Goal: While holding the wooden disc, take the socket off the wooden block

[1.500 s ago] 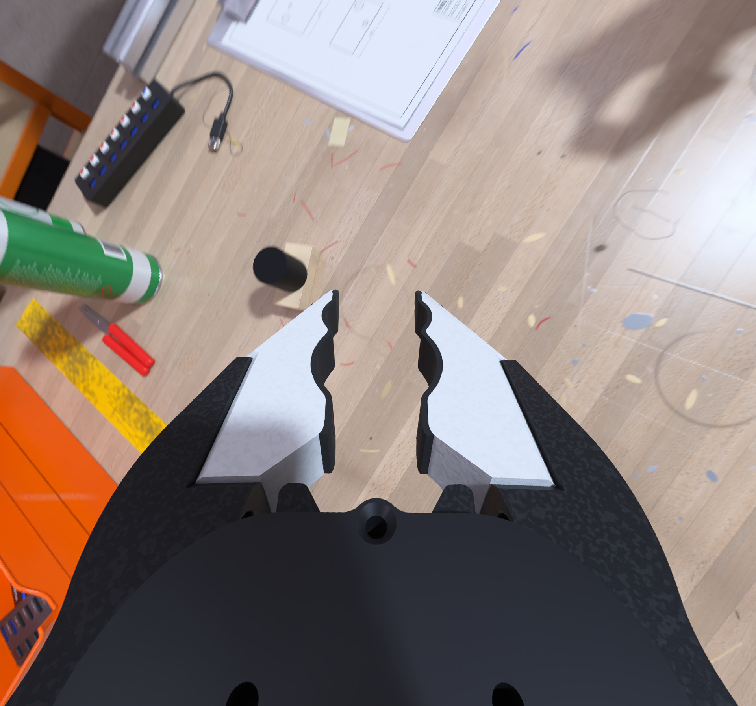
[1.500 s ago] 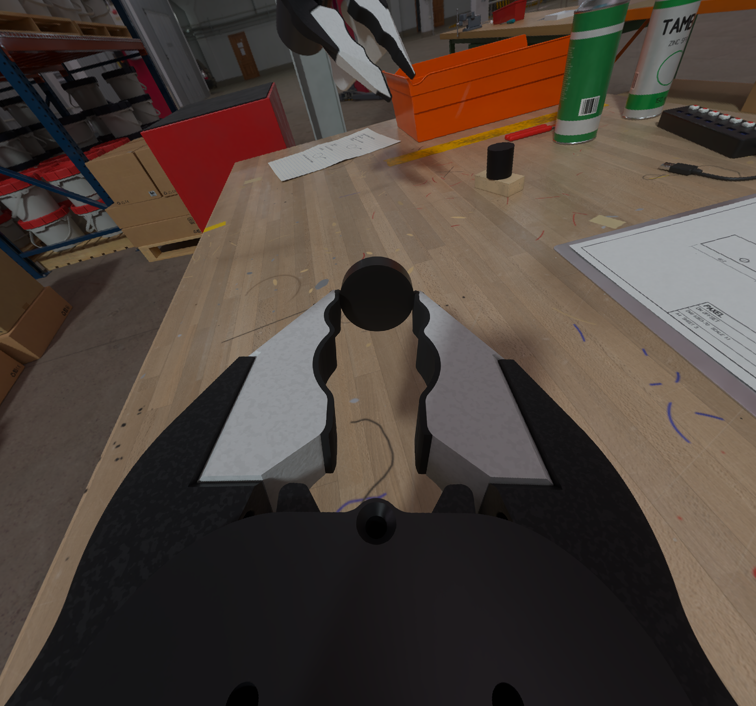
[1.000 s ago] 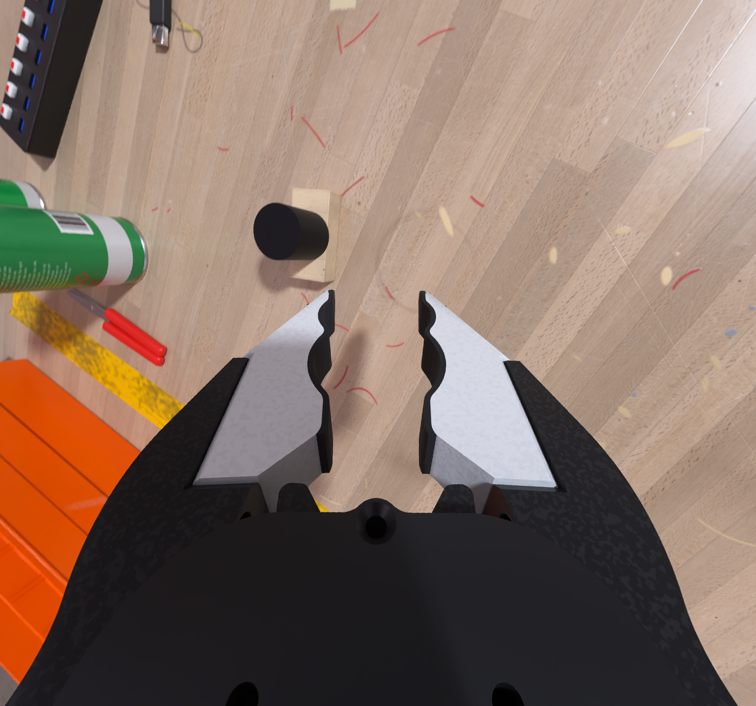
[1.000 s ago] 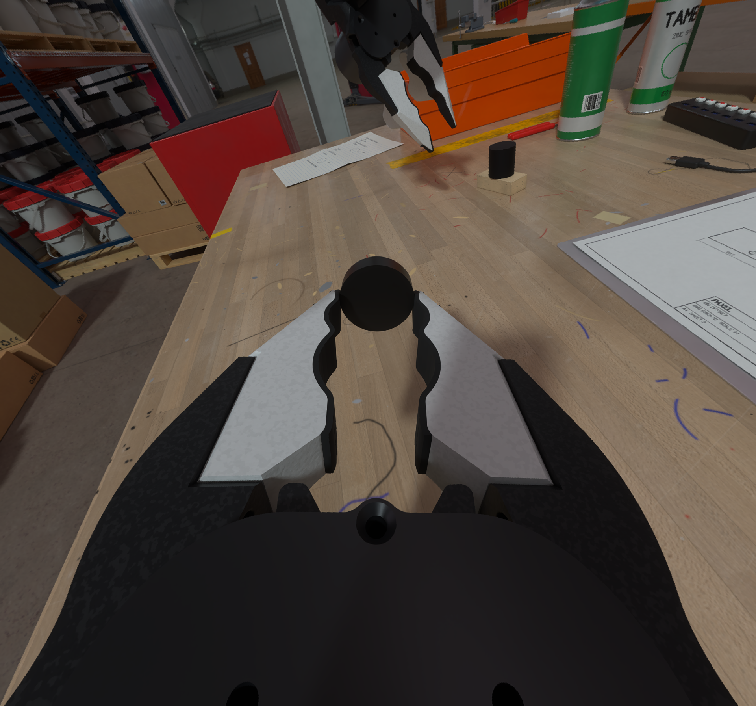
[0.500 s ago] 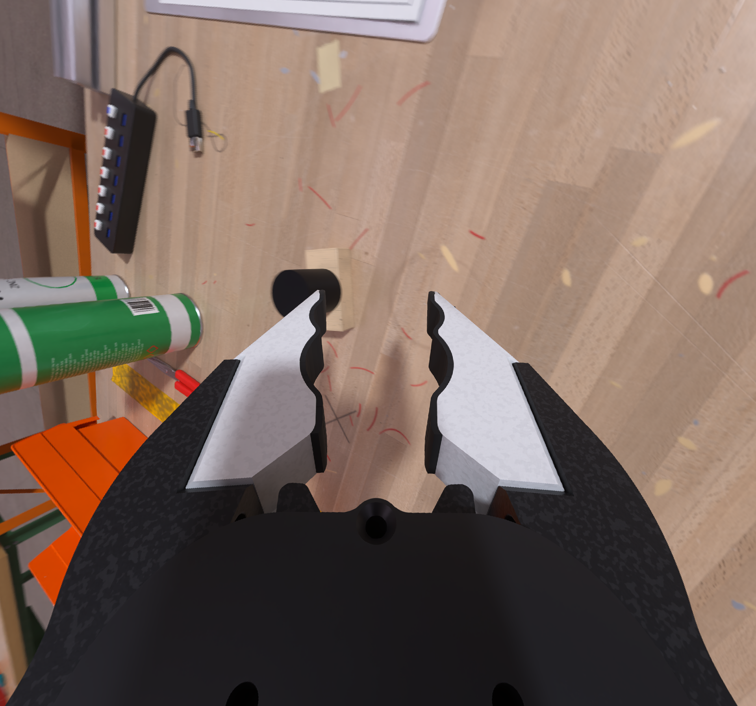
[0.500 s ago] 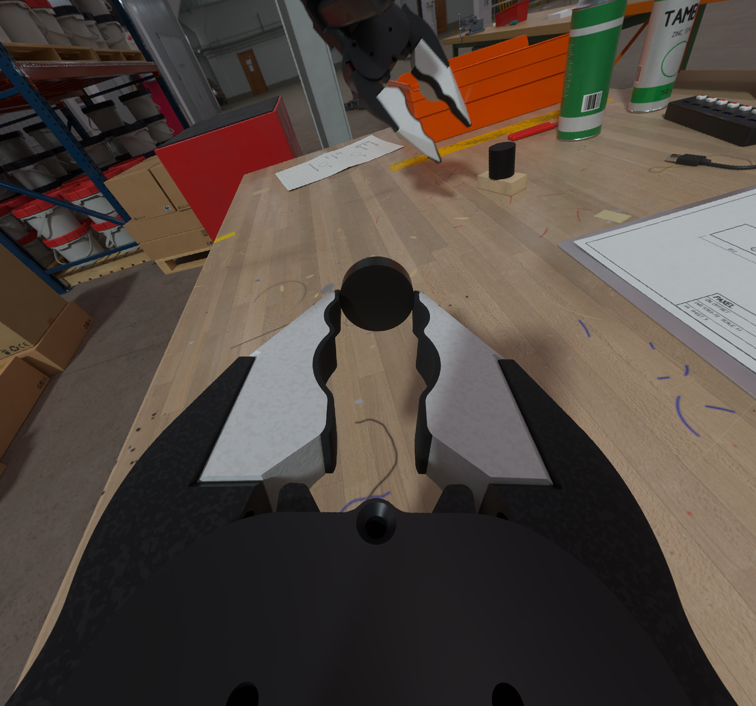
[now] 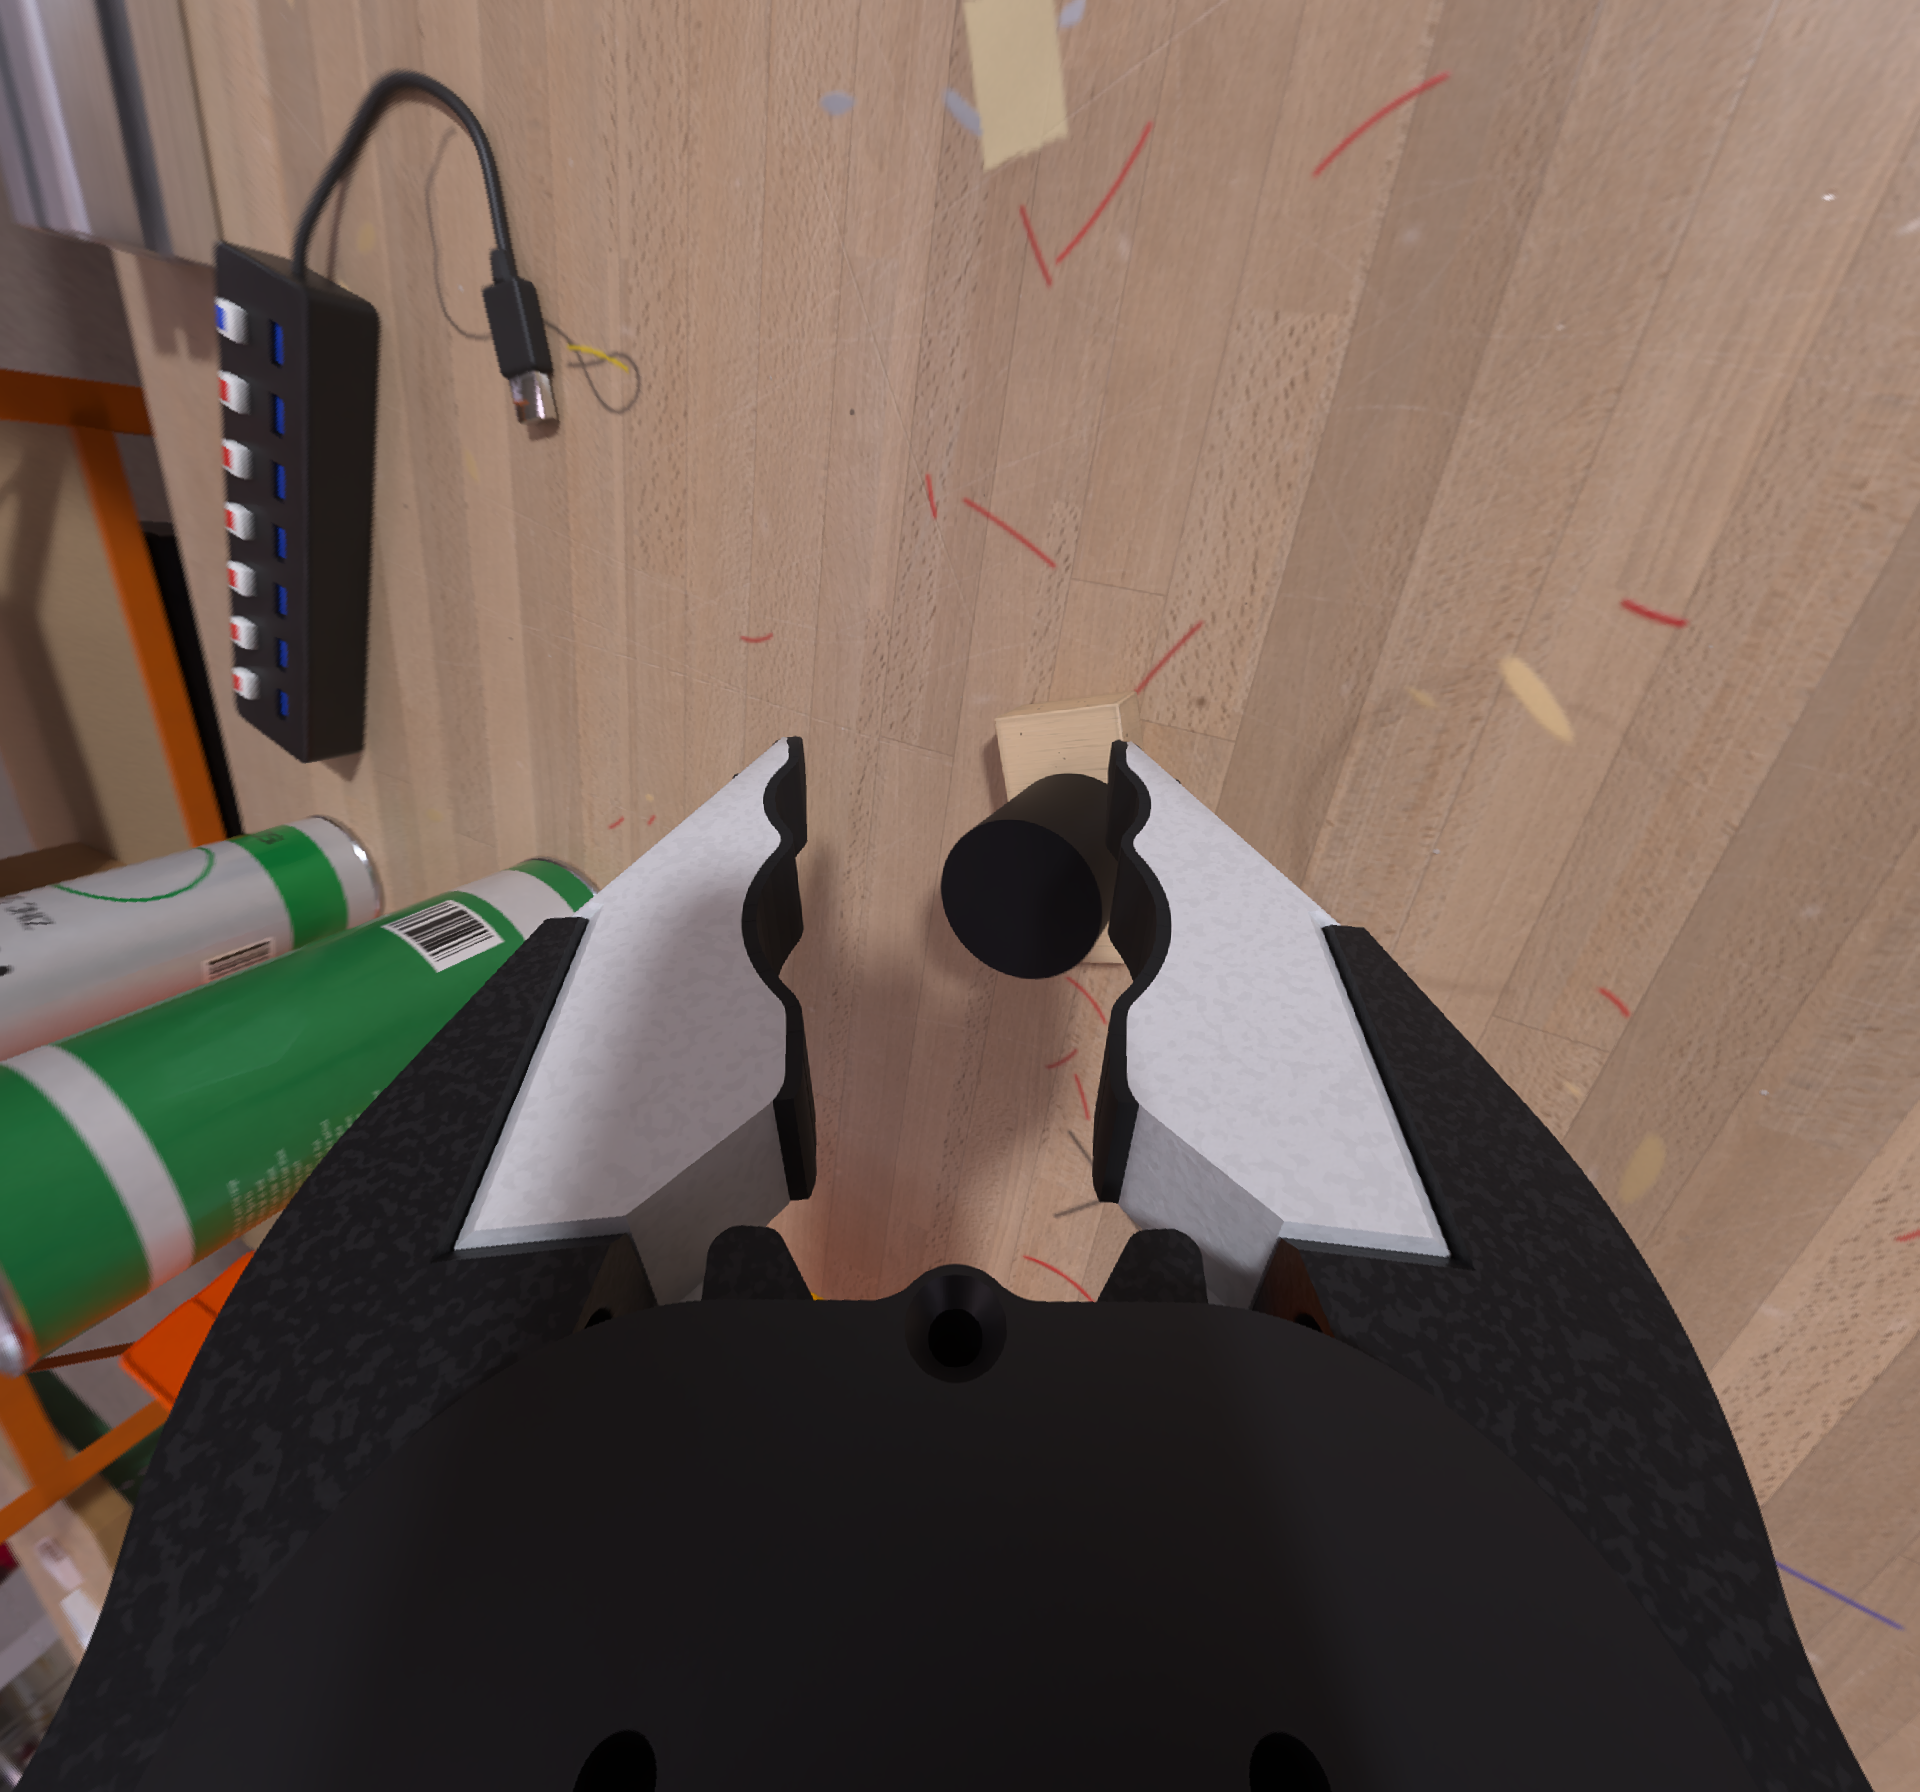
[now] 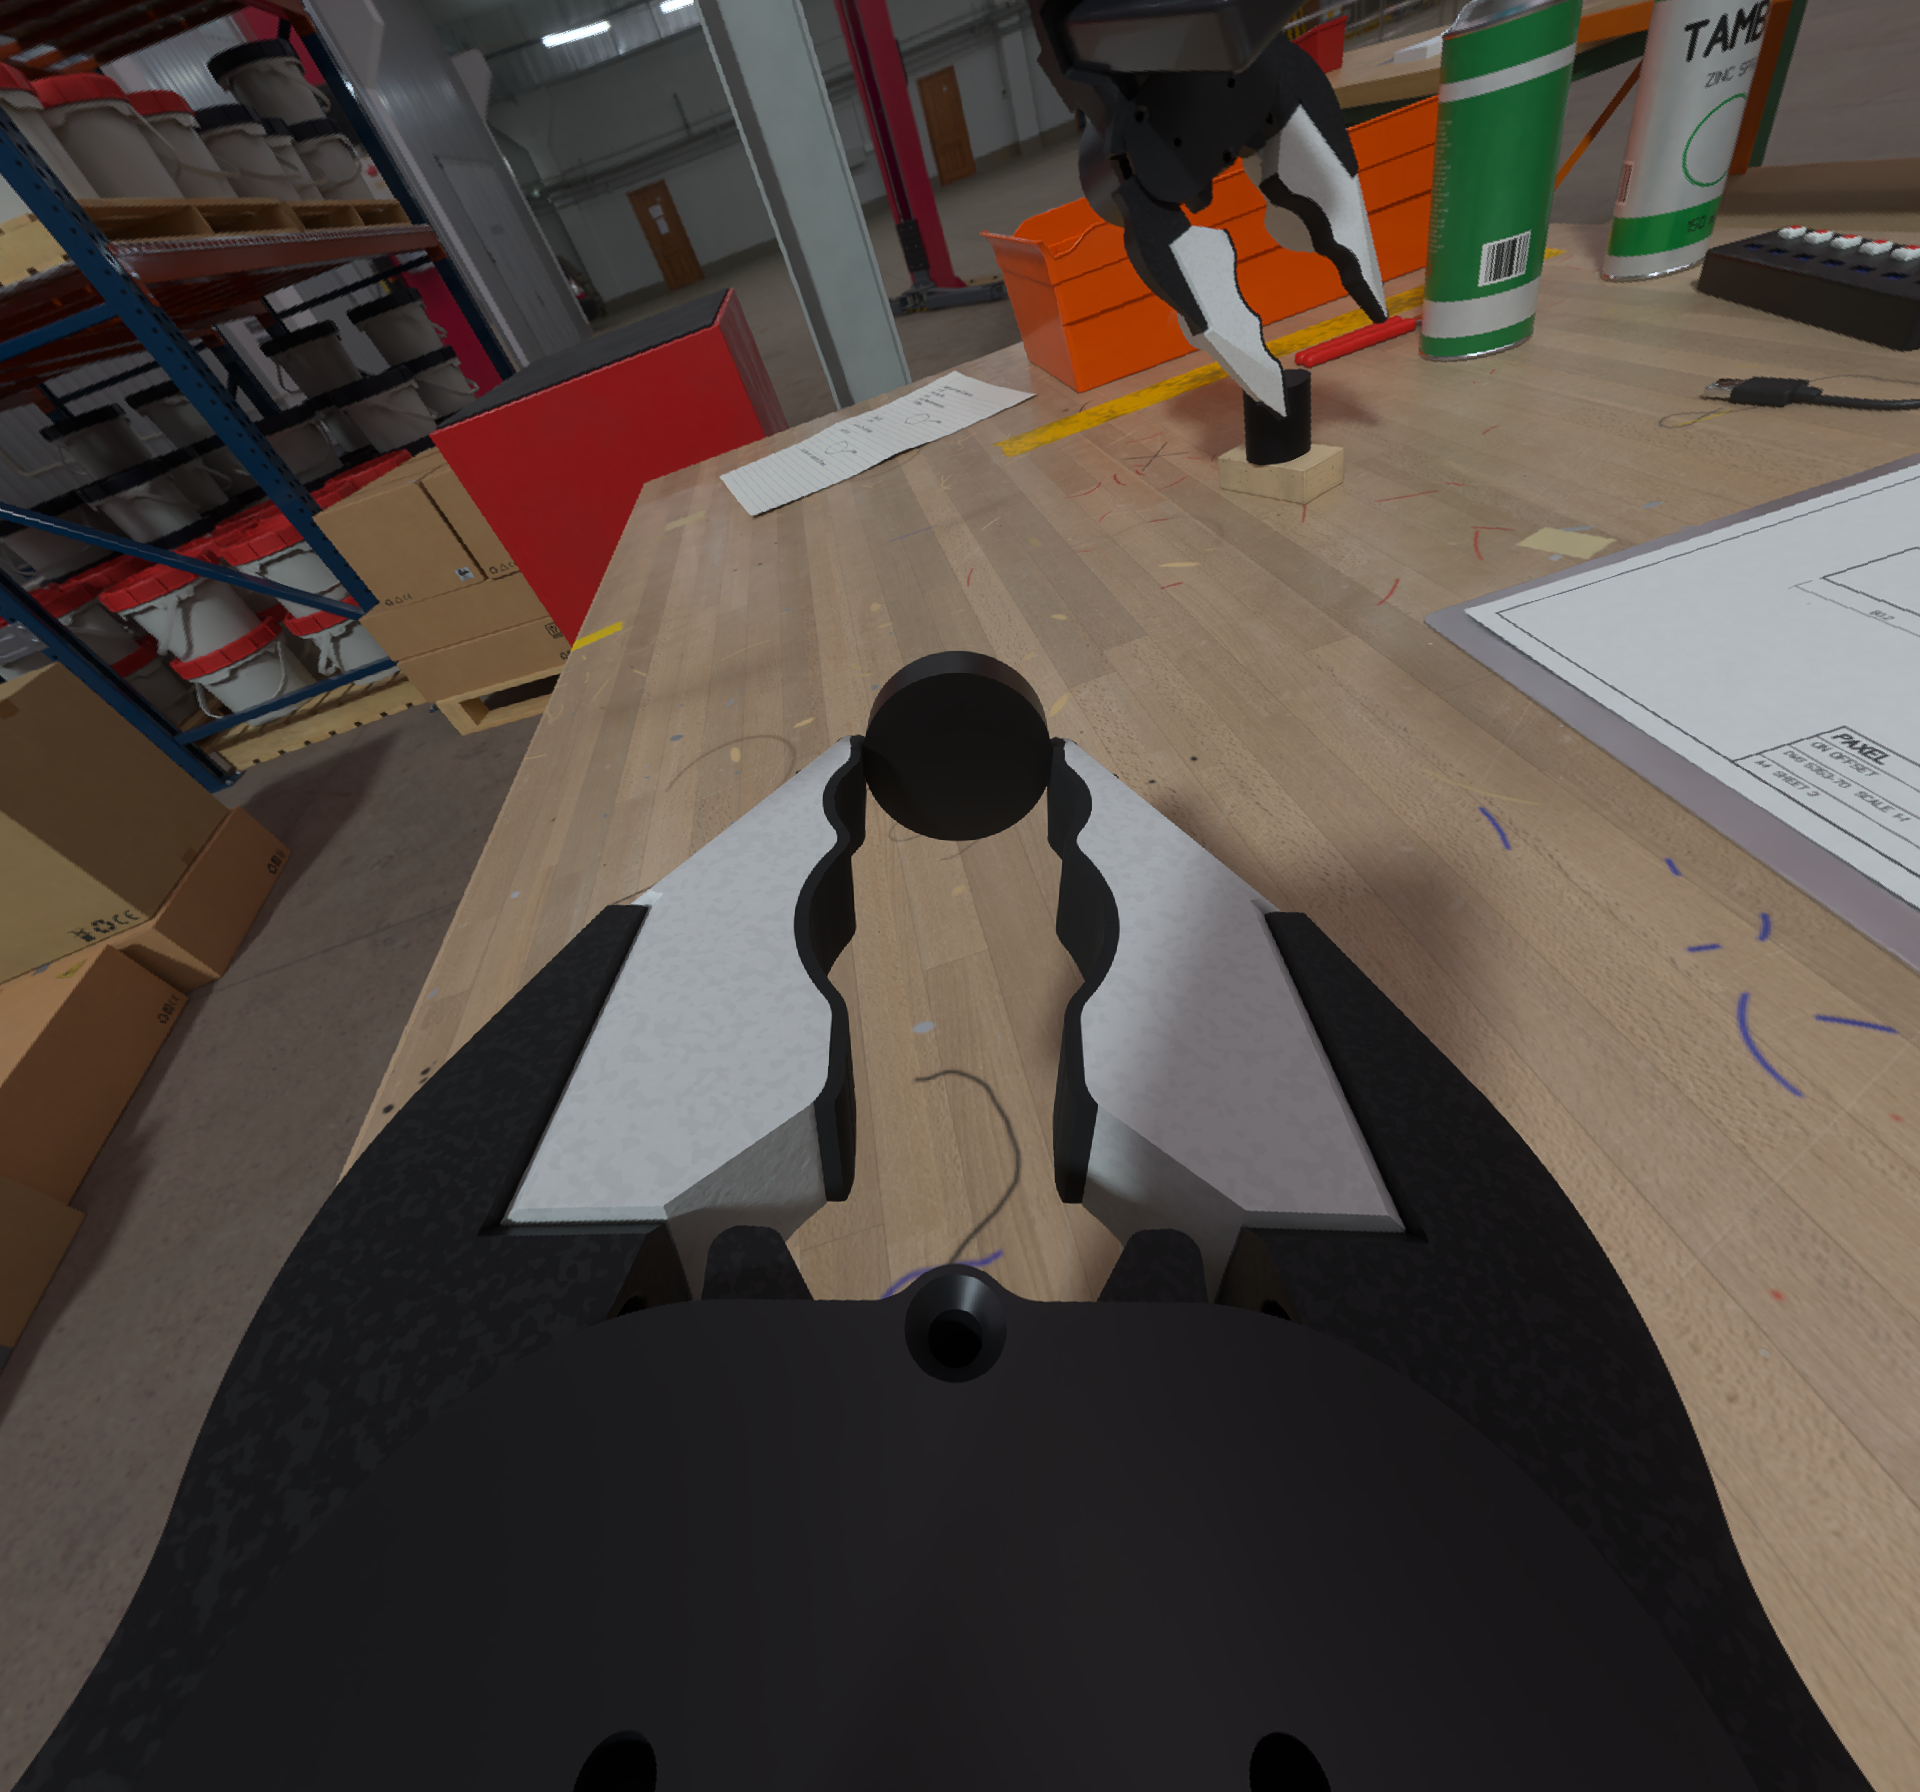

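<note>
Left gripper (image 7: 954,755) has been descending and is now bracketing the socket (image 7: 1023,895), jaws spread, nothing clamped, grasp pending | socket is standing upright on the wooden block (image 8: 1280,473) | right gripper (image 8: 954,755) is still clenching the wooden disc (image 8: 954,747) | green spray cans (image 8: 1496,163) and drawing sheet (image 8: 1714,662) are bearing print, left unquoted.

A warehouse workshop — pallet racking (image 8: 156,267) stacked with buckets, cardboard boxes (image 8: 94,911), a scuffed wooden workbench (image 8: 1195,620)

Two green spray cans (image 7: 208,1046), black switch strip (image 7: 301,506), drawing sheet (image 8: 1756,641).
</note>
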Robot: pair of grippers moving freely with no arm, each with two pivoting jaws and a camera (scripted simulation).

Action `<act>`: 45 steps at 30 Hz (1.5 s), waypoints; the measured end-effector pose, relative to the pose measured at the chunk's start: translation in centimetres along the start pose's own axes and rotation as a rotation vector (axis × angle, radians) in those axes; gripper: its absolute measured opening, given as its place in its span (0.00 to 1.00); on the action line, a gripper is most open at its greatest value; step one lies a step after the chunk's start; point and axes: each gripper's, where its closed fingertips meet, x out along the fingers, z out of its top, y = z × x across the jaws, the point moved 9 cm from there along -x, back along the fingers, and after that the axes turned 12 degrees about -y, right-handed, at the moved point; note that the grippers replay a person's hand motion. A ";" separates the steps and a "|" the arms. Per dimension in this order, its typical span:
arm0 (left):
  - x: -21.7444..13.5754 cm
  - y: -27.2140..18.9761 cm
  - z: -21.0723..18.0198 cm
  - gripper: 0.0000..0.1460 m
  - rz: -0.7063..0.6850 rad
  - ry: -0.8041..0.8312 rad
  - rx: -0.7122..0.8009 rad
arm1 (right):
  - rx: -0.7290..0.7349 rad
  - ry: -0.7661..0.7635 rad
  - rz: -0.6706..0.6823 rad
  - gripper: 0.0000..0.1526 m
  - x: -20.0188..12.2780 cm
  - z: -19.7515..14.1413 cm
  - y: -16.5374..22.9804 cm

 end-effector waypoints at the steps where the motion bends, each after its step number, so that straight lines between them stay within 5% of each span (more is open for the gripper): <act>1: 0.3 0.2 -0.1 0.40 -0.012 0.008 -0.015 | 0.004 -0.002 0.001 0.23 0.0 0.0 0.0; 11: 1.6 0.5 -1.3 0.34 -0.086 0.035 -0.119 | 0.023 -0.017 0.004 0.23 -0.2 0.1 -0.2; 18: 0.0 0.5 -2.8 0.33 -0.077 0.192 -0.409 | 0.019 -0.014 0.006 0.23 -0.2 0.1 -0.1; 24: -0.2 0.2 -3.4 0.43 -0.098 0.231 -0.325 | 0.014 -0.007 0.006 0.23 -0.1 0.0 -0.1; 28: 0.3 0.4 -3.0 0.27 -0.154 0.186 -0.288 | 0.010 -0.004 0.006 0.23 -0.1 0.0 -0.1; 32: 0.1 0.4 -3.1 0.27 -0.130 0.202 -0.362 | 0.013 -0.008 0.006 0.23 -0.1 0.0 -0.1; 35: -1.7 0.2 -3.3 0.26 -0.059 0.083 -0.504 | 0.014 -0.009 0.004 0.23 -0.1 0.0 -0.1; 40: -7.9 -2.4 -0.5 0.26 0.020 -0.445 -0.786 | 0.009 -0.002 0.003 0.23 0.0 0.0 -0.1; 45: -12.1 -8.1 7.0 0.26 -0.015 -0.854 -0.803 | -0.011 0.012 -0.002 0.23 0.1 -0.1 0.1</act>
